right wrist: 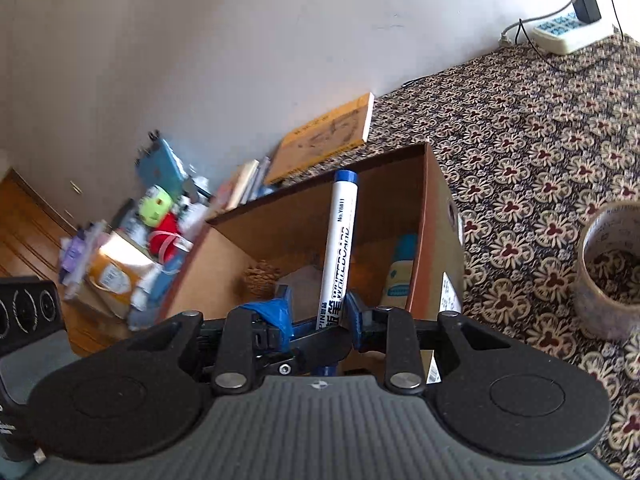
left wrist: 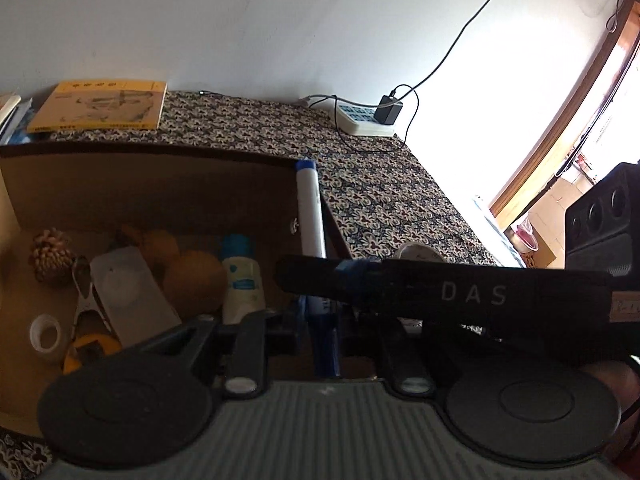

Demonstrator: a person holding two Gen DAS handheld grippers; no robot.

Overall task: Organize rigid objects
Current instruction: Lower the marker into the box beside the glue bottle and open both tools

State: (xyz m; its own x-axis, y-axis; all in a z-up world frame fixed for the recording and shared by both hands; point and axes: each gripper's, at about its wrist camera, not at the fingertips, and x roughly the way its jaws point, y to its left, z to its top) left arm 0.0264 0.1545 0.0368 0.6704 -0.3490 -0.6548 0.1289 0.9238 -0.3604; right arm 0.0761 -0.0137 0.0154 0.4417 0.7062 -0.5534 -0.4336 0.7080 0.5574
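A white whiteboard marker [left wrist: 309,216] [right wrist: 338,248] with blue ends stands upright over the open cardboard box [left wrist: 160,184] [right wrist: 434,216], close to its right wall. My right gripper [right wrist: 320,308] is shut on the marker's white barrel between blue pads; in the left wrist view its black finger [left wrist: 440,292] crosses in front of the marker. My left gripper [left wrist: 322,320] is shut on the marker's lower blue end. In the box lie a pine cone [left wrist: 50,256], a lotion bottle [left wrist: 240,276] [right wrist: 400,276], a white tape roll [left wrist: 46,336], a metal clip [left wrist: 86,292] and a yellow tape measure [left wrist: 90,350].
The box sits on a flower-patterned tablecloth [right wrist: 540,152]. A yellow book [left wrist: 100,106] [right wrist: 324,140] lies behind it, and a power strip [left wrist: 360,120] [right wrist: 568,34] with a black adapter is by the wall. A wide tape roll [right wrist: 612,272] stands to the right. A cluttered pile [right wrist: 140,240] lies to the left.
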